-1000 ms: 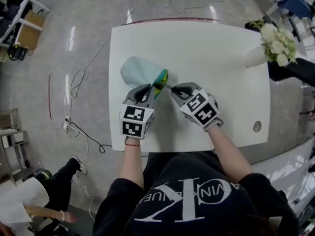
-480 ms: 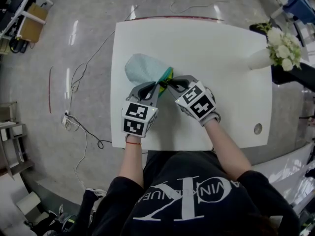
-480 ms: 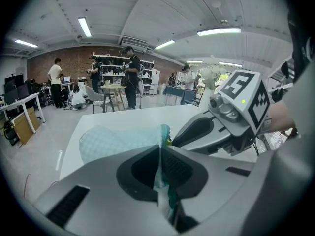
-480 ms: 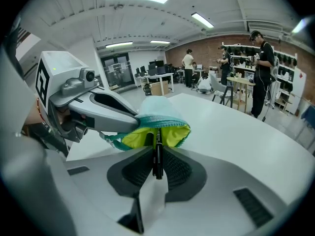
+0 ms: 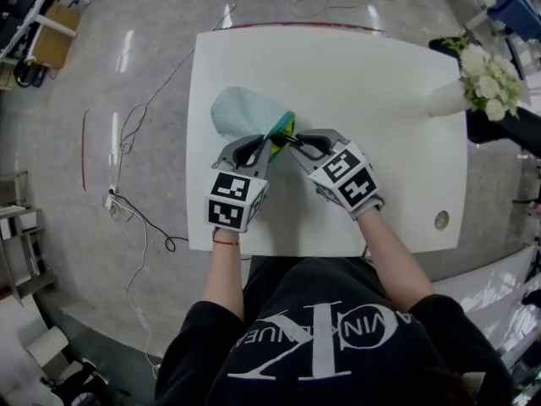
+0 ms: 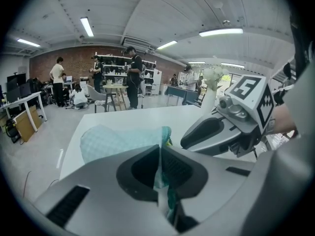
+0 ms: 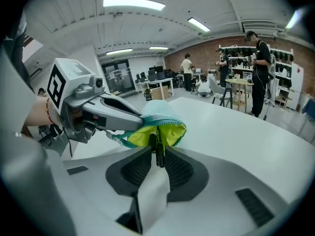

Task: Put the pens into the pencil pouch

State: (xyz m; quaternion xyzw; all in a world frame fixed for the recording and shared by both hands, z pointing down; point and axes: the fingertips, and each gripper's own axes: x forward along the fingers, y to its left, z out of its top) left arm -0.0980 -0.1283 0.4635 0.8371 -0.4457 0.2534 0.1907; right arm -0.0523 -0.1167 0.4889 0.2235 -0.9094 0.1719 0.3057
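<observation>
pencil pouch (image 5: 241,112): pale teal check, yellow lining, lying on the white table (image 5: 380,100), mouth open | pen (image 7: 158,149): dark, slim, tip inside that mouth

- The black shirt (image 5: 313,345) carries a large white monogram, seemingly a K crossed with a C. A line of small white capitals runs across it. Only part can be read: "VIN" stands left of the monogram, and the rest is cut off or too folded to tell.
- The left marker cube (image 5: 230,203) and right marker cube (image 5: 348,176) bear black-and-white square code patterns, with no letters or numerals.
- Signs and shelves in the room behind the desk (image 5: 380,83) are too small to read.
</observation>
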